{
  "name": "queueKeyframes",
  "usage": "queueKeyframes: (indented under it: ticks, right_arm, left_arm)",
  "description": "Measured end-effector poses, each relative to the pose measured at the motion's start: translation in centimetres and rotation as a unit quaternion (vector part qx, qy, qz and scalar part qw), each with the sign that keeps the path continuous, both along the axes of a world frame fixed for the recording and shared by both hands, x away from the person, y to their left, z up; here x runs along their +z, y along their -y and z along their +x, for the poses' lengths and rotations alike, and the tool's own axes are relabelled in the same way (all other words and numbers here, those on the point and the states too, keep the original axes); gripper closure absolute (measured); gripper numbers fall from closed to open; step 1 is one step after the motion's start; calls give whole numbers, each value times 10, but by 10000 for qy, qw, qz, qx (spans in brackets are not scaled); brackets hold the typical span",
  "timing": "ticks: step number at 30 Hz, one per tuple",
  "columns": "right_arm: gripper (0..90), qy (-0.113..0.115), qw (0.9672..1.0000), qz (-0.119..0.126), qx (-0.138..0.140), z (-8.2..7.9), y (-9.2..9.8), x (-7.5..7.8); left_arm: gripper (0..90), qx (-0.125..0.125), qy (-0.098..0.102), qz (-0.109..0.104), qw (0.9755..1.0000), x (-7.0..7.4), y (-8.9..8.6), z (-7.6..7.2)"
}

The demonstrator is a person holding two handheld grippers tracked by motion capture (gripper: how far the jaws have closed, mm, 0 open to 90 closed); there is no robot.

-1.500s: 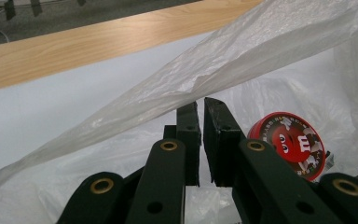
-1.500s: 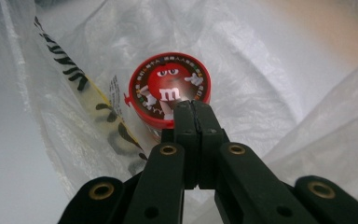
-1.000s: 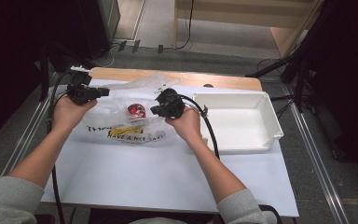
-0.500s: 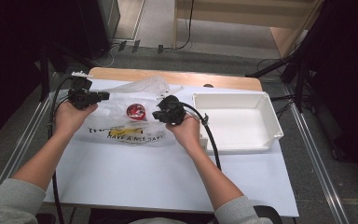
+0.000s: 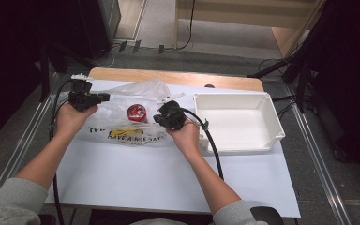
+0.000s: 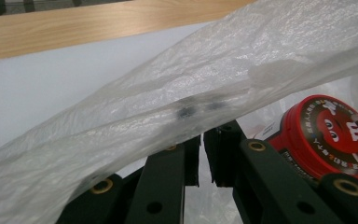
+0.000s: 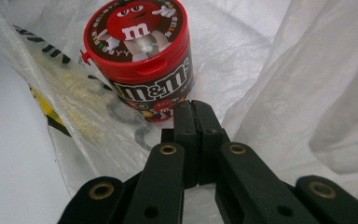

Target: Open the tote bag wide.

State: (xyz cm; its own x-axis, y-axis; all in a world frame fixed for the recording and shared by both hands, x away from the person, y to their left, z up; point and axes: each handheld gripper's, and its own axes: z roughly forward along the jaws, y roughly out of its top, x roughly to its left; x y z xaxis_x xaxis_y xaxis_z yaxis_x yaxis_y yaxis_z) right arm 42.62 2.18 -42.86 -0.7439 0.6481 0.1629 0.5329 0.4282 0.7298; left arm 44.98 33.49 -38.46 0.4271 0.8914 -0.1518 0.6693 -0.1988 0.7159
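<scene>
A translucent plastic bag with yellow and black print lies on the white table, its mouth held up between both grippers. Inside it stands a red M&M's can, upright with its lid up. My left gripper is shut on the bag's left rim; in the left gripper view the film drapes over the closed gripper, with the can to the right. My right gripper is shut on the bag's right rim; in the right gripper view its gripper sits just before the can.
An empty white tray stands at the right of the table, close to my right hand. A black cable trails from the right gripper along the tray's left wall. A wooden strip edges the far side.
Both hands have sunk a little toward the table with the bag's rim still pinched, and the right one has drifted nearer to me. The can stays in place inside the bag.
</scene>
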Motion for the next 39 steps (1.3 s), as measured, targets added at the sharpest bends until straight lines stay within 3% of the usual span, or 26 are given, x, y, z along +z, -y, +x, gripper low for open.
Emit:
queueKeyframes:
  ticks: [4,14,17,22,28,39]
  right_arm:
    - [900,-57,9999,13,-82,0,0,-6]
    - [900,-145,9998,-13,-139,-2,-1,-15]
    - [900,-107,9998,-39,-140,-4,-2,-20]
    - [900,-239,9994,-89,-234,-7,-2,-29]
    - [900,-194,9994,-110,-261,-8,-1,-32]
    - [900,-158,9992,-219,-288,-13,0,-39]
  left_arm:
    - [852,41,-112,55,9999,-7,1,6]
    - [851,65,-160,122,9998,-21,4,15]
    - [851,42,-180,84,9998,-24,3,17]
    - [851,-1,-227,54,9997,-26,-1,18]
    - [851,76,-165,10,9998,-26,-9,20]
    - [866,177,-290,47,9994,-44,-12,31]
